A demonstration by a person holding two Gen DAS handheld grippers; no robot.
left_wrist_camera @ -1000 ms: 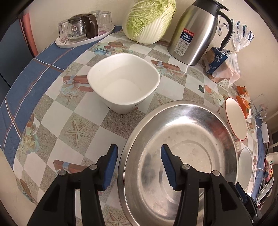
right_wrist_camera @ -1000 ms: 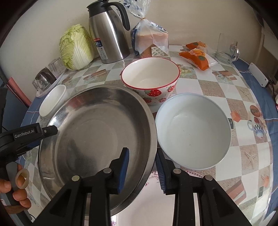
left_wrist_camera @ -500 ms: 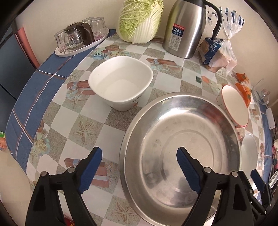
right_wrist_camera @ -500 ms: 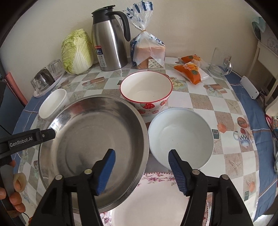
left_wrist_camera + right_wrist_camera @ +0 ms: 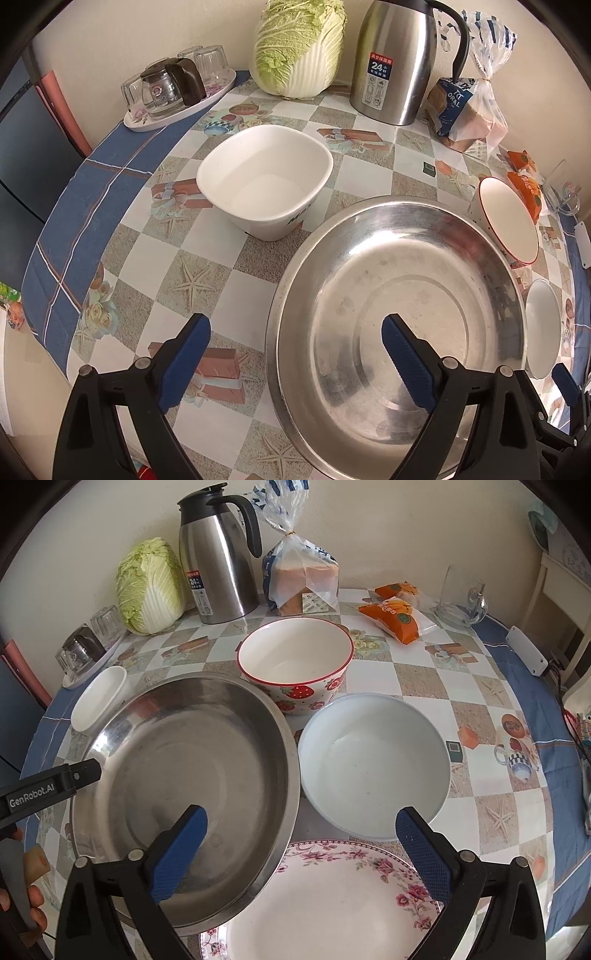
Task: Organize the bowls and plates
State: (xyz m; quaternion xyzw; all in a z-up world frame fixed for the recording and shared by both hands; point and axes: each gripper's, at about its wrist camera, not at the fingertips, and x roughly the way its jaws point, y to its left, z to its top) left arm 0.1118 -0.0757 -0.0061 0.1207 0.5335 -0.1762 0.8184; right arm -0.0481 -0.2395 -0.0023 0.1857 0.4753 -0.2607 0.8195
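Note:
A big steel basin (image 5: 399,306) (image 5: 184,775) rests on the table, its near edge overlapping a floral plate (image 5: 332,897). My left gripper (image 5: 295,354) is open, its fingers straddling the basin's left rim. My right gripper (image 5: 303,849) is open above the basin's right rim and the plate. A square white bowl (image 5: 266,181) (image 5: 98,698) stands left of the basin. A strawberry bowl (image 5: 295,664) (image 5: 509,221) and a pale round bowl (image 5: 373,764) (image 5: 543,325) stand to its right.
A steel thermos jug (image 5: 218,554), a cabbage (image 5: 149,583), bagged bread (image 5: 303,576) and orange snack packs (image 5: 395,613) line the back. A tray of glasses (image 5: 177,92) sits at the back left. A glass mug (image 5: 458,598) and a white power strip (image 5: 526,653) lie at the right.
Both grippers opened wide, let go of the basin rim and drew back. The basin now rests on the table and the plate.

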